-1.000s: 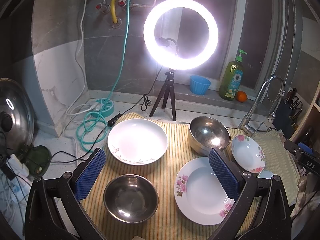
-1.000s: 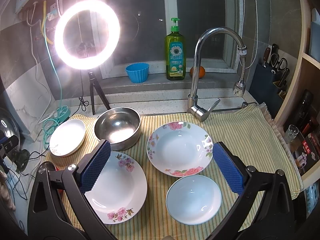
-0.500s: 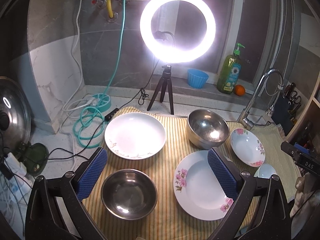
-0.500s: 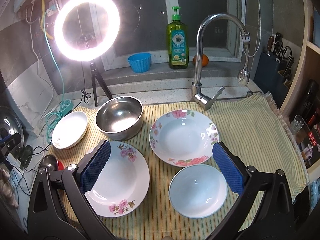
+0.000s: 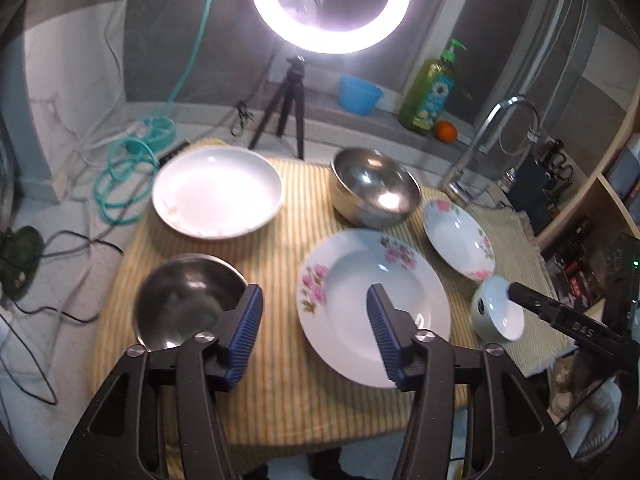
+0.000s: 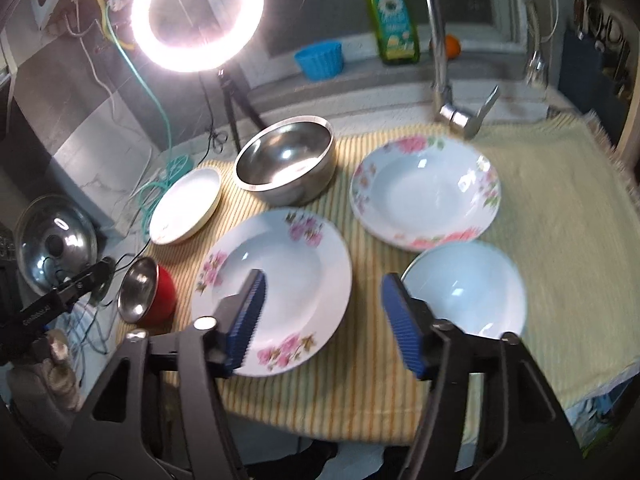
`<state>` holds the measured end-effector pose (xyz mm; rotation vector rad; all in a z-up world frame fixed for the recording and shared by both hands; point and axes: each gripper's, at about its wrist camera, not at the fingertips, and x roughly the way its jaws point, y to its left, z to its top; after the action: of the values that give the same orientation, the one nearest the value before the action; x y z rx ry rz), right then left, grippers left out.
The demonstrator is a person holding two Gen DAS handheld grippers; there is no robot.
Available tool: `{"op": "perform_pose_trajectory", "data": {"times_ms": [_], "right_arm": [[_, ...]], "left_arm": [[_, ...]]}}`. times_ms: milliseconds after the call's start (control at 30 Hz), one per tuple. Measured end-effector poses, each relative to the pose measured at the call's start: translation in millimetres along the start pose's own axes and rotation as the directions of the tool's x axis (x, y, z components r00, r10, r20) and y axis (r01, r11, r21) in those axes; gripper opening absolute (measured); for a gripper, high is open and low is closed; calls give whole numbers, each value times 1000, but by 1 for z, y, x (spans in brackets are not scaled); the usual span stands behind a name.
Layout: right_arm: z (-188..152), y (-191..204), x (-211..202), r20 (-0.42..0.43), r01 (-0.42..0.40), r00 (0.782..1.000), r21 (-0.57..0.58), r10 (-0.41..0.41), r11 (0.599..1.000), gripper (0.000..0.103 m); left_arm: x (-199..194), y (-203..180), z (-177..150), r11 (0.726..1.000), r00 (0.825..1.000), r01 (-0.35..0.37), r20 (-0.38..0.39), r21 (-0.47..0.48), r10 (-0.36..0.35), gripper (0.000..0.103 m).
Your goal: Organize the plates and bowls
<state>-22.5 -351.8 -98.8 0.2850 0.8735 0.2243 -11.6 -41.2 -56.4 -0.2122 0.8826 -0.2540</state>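
Note:
In the left wrist view my left gripper [image 5: 314,292] hangs over the striped cloth [image 5: 280,264], its jaws closing with only the cloth and the left rim of the large floral plate [image 5: 372,300] between them. A small steel bowl [image 5: 188,300] sits just left of its left finger. In the right wrist view my right gripper [image 6: 324,278] is also closing, over the right rim of the same floral plate [image 6: 280,272]. Its right finger is by the left rim of a white bowl [image 6: 468,288]. Neither grips anything. A plain white plate [image 5: 216,196], a big steel bowl [image 5: 374,194] and a second floral plate [image 6: 426,192] lie farther back.
A lit ring light on a tripod [image 5: 332,4] stands behind the cloth, with a faucet [image 6: 440,40], a green soap bottle [image 6: 394,20] and a blue cup [image 6: 320,60] near the window sill. Cables [image 5: 124,172] and a pot lid [image 6: 56,244] lie left. The cloth's front edge is close below.
Both grippers have sunk toward the cloth and tipped further down, so the dishes look nearer. Both pairs of jaws have narrowed from wide open. No dish has moved.

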Motion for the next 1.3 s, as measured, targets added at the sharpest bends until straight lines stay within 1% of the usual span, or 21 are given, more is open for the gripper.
{"op": "perform_pose_trajectory", "data": {"times_ms": [33,67,100,167,300,367,467,567,733,933,1133,1300], "right_arm": [[-4,-1,4,-20,-16,1000,10,16,1000,50],[-8,-2,9,-35,-31,999,19,32,999,49],[-12,-3,13,-47,-44,998,28,46,999,48],[-18,-3,22,-71,-58,996,41,61,997,45],[-25,-2,34,-110,-62,992,48,67,997,41],[-29,-3,40,-127,-55,990,55,62,997,38],[-32,-8,50,-159,-57,985,82,70,995,33],[-37,-13,58,-180,-55,981,106,74,993,32],[-41,-18,68,-196,-54,977,145,82,988,30],[-38,-26,79,-207,-54,974,192,94,980,30],[-33,-25,86,-209,-40,975,184,79,982,30],[-33,-25,93,-221,-36,972,185,77,982,30]], "left_arm": [[3,-2,-4,1000,1000,17,-18,2,-17,44],[7,-5,-7,999,999,32,-36,5,-32,41],[10,-7,-10,999,997,48,-55,9,-47,36],[15,-11,-15,997,993,78,-87,2,-78,31],[29,-16,-24,992,981,123,-152,-14,-124,25],[38,-16,-28,991,975,130,-177,-29,-133,25],[49,-12,-33,989,966,128,-215,-73,-141,23],[54,-6,-37,988,962,118,-234,-102,-139,23],[62,5,-38,989,963,79,-245,-127,-109,23],[71,9,-39,987,960,67,-260,-144,-103,23],[76,12,-36,987,963,37,-257,-158,-77,23],[80,19,-37,982,960,28,-269,-186,-78,23]]}}
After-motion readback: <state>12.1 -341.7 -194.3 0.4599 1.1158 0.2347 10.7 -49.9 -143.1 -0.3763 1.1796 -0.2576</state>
